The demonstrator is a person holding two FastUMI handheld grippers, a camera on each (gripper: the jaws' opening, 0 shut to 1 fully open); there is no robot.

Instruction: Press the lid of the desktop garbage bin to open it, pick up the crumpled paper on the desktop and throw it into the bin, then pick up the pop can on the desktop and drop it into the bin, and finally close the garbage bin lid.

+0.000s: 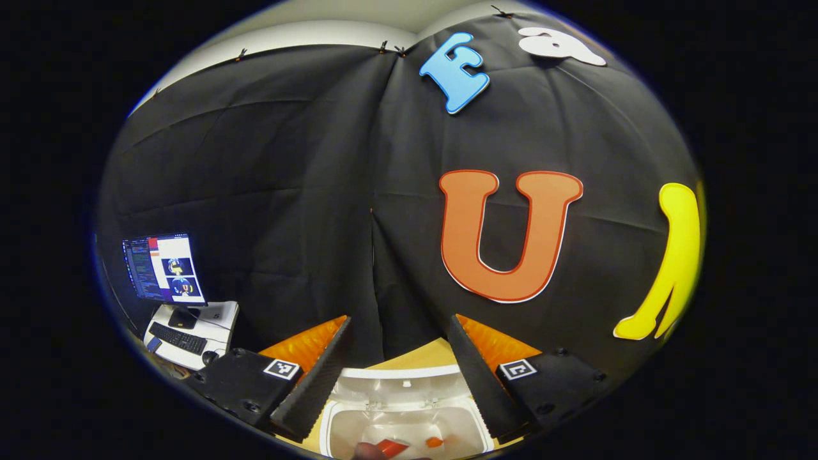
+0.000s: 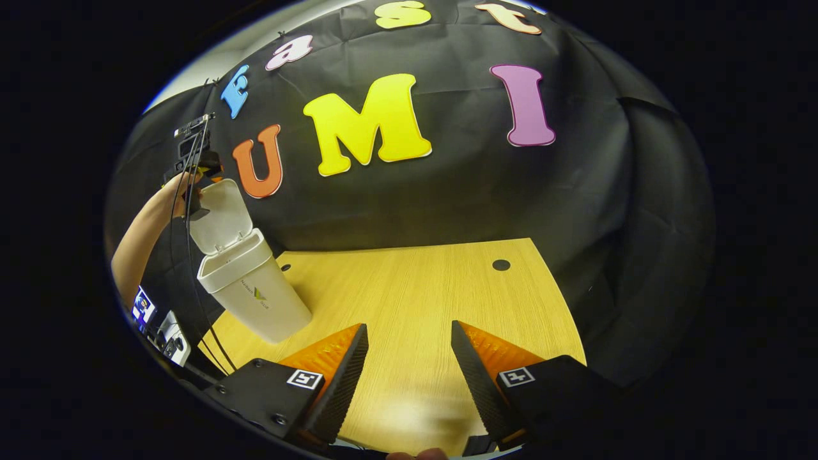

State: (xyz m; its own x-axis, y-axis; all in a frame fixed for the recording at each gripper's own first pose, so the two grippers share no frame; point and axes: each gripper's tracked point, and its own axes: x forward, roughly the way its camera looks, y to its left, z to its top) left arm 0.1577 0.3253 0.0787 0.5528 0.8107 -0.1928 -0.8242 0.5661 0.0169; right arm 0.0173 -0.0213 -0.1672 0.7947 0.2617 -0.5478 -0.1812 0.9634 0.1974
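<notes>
Both tools gape empty; left tool (image 1: pixel 399 374) above lid-up bin (image 2: pixel 246 287), logo unreadable.

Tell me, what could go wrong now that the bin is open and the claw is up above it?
The left claw, open, hangs over the white plastic desktop bin. Its upright hinged lid sits close to that claw, so a clumsy push could snap it down hard or miss. The tall bin stands near the edge of the wooden tabletop; a sideways shove might tip it. Something red already lies inside and could spill.
</notes>
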